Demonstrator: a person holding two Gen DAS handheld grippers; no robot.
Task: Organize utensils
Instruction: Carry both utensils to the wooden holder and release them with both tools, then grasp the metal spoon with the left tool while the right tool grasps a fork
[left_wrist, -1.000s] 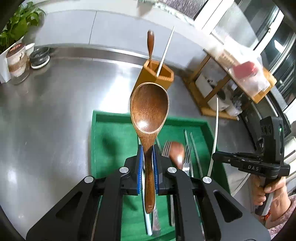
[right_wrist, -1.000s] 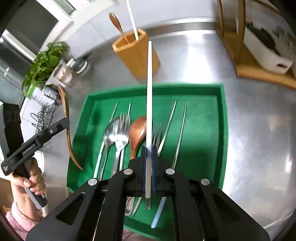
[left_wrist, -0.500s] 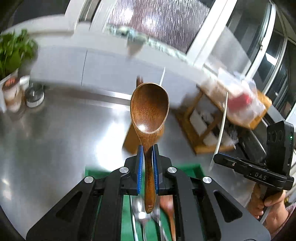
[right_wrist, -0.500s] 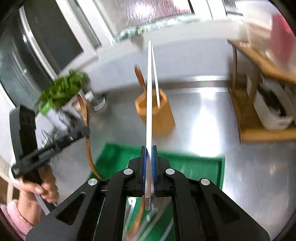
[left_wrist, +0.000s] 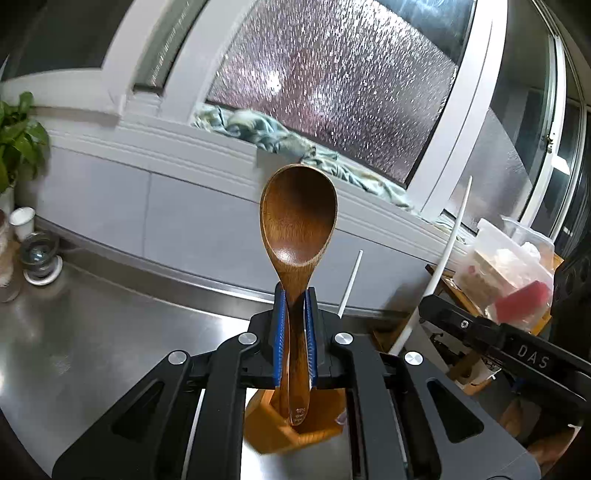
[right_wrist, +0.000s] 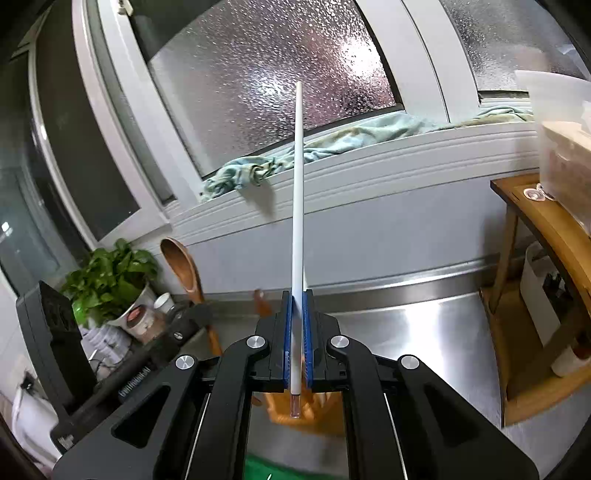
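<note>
Both my claws loaded above the hexagonal wooden utensil holder (left_wrist: 295, 424).
My left claw (left_wrist: 295, 295) clamps a brown wooden spoon (left_wrist: 298, 218), bowl at twelve o'clock; my right claw (right_wrist: 297, 299) pinches a thin white chopstick (right_wrist: 297, 184).

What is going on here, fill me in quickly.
A person is sorting utensils with a handheld gripper in each hand. The left gripper is shut on a wooden spoon, bowl up. The right gripper is shut on a white chopstick, pointing up. Both are raised above the steel counter, near the wooden utensil holder, which already holds another white chopstick. Neither utensil is in the holder yet.
</note>
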